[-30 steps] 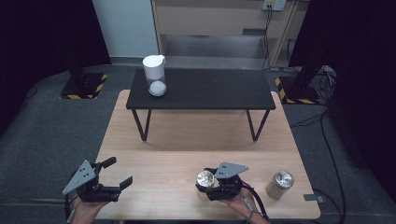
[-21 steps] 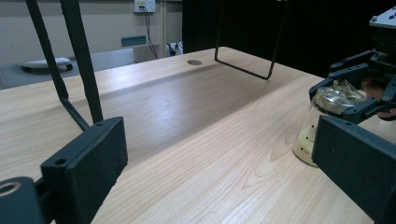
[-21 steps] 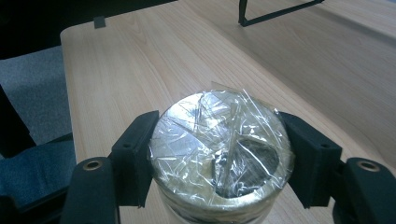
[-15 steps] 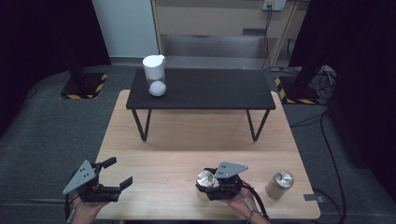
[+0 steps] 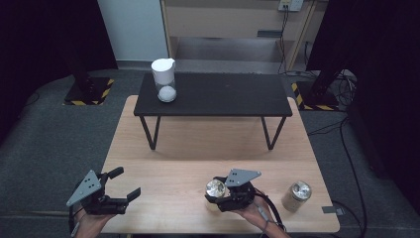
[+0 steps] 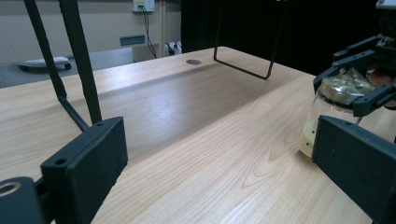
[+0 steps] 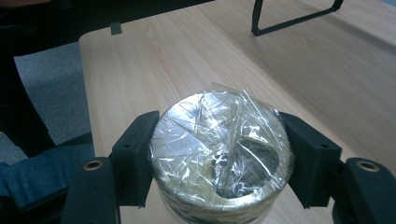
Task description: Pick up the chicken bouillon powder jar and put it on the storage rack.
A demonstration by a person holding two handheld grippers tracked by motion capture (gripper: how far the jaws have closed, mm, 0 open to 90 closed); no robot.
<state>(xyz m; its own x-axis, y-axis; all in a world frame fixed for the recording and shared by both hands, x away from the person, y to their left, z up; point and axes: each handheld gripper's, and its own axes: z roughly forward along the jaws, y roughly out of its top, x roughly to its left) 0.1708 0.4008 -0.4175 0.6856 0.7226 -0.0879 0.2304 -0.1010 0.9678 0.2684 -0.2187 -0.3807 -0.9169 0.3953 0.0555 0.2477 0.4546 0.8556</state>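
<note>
Clear plastic film, crinkled and shiny, covers the mouth of the jar that the right gripper pinches: in the right gripper view one black jaw presses each side of the jar just under its rim. Jar stands upright on the wooden table, near the front edge, long axis vertical. Grip is level, from the side, with the hand behind the jar on the person's side.

Left gripper hangs at the front left corner, jaws spread, nothing between them. It points across the table toward the jar, well apart from it; its own view shows the jar off to the right, with yellowish contents at the bottom.

Right hand is plainly the one on the jar, so any lift looks to go straight up from there.

Farther right, a second jar stands alone. Beyond, a low black table carries a white jug at its left end.
</note>
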